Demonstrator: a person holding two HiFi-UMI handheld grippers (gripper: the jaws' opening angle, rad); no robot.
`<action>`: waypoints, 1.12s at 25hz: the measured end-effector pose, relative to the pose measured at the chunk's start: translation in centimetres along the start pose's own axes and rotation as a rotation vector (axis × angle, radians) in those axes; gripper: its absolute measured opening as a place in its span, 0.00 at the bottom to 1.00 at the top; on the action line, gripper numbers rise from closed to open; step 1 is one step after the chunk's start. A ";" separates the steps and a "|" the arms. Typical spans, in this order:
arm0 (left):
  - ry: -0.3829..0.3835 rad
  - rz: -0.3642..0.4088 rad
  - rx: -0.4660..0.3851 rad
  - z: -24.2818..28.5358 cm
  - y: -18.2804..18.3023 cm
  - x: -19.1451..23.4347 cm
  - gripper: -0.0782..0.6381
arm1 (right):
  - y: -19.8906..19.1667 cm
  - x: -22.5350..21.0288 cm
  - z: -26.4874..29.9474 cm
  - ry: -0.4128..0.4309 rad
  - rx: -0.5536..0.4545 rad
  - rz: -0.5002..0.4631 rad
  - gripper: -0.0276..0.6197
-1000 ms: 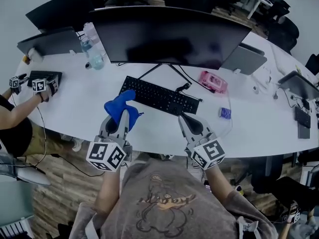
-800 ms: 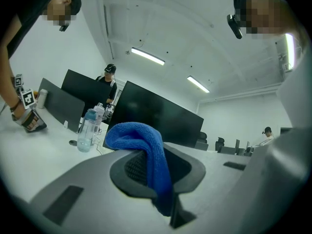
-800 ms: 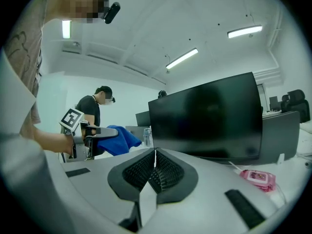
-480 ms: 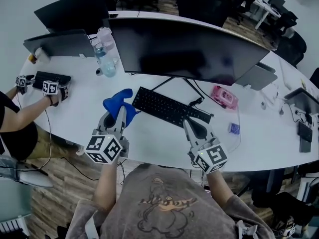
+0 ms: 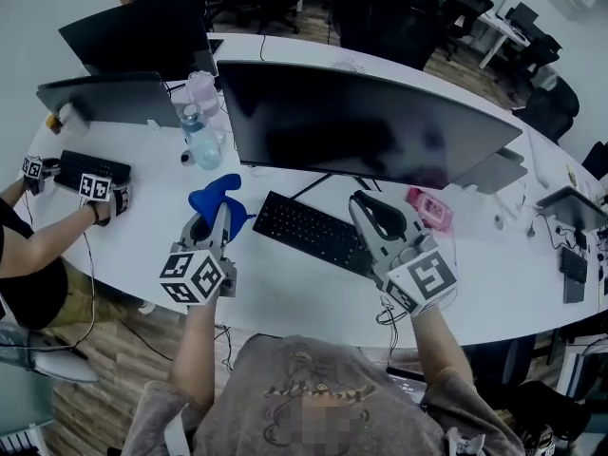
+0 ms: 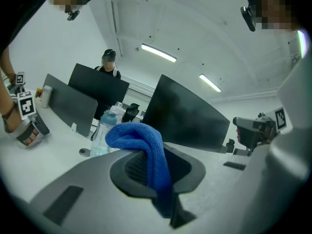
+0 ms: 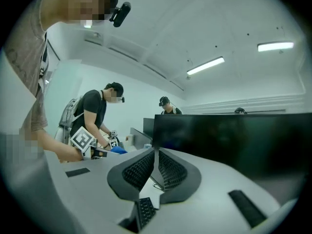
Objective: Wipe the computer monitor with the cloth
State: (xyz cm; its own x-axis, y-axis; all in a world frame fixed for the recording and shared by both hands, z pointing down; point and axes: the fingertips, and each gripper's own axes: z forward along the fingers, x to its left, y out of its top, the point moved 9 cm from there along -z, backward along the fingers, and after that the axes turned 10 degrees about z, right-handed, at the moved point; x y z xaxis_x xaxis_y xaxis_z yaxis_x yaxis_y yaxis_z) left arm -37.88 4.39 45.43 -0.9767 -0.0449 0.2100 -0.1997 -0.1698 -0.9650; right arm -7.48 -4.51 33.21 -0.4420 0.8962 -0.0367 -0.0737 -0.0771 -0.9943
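The wide dark monitor stands on a thin stand at the middle of the white desk. My left gripper is shut on the blue cloth, which bunches over its jaw tips. It is held left of the keyboard, below the monitor's left lower corner. In the left gripper view the blue cloth hangs down between the jaws, with the monitor ahead. My right gripper is shut and empty, raised in front of the monitor's lower edge. In the right gripper view the monitor fills the right side.
A black keyboard lies under the monitor, with a water bottle to its left and a pink packet to its right. Other monitors line the desk. A person at the left holds grippers over another keyboard.
Both grippers have lifted from the desk's near edge and moved forward toward the monitor. The right one rose the most. The cloth stays in the left gripper.
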 end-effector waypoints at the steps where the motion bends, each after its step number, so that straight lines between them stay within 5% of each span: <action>1: 0.003 -0.002 0.001 0.5 0.0 0.4 0.18 | 0.9 -0.3 0.8 0.010 0.006 -0.026 0.08; 6: 0.020 -0.013 0.014 2.9 -0.6 2.5 0.18 | 2.9 -1.1 4.4 0.047 0.052 -0.101 0.09; 10: 0.035 -0.014 0.043 5.2 -1.5 4.2 0.18 | 4.8 -1.6 7.1 0.068 0.077 -0.159 0.19; 18: 0.062 -0.014 0.105 9.0 -3.5 6.4 0.18 | 10.4 -3.6 12.2 0.029 0.073 -0.303 0.19; 28: 0.075 0.000 0.164 12.0 -5.4 7.9 0.18 | 12.2 -5.8 15.3 -0.071 0.098 -0.374 0.19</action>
State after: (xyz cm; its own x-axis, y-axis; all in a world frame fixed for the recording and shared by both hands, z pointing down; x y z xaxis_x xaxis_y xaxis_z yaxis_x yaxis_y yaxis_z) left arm -43.57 -6.84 54.20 -0.9810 0.0280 0.1921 -0.1905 -0.3286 -0.9251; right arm -19.50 -17.36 22.86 -0.4286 0.8385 0.3365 -0.3251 0.2044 -0.9233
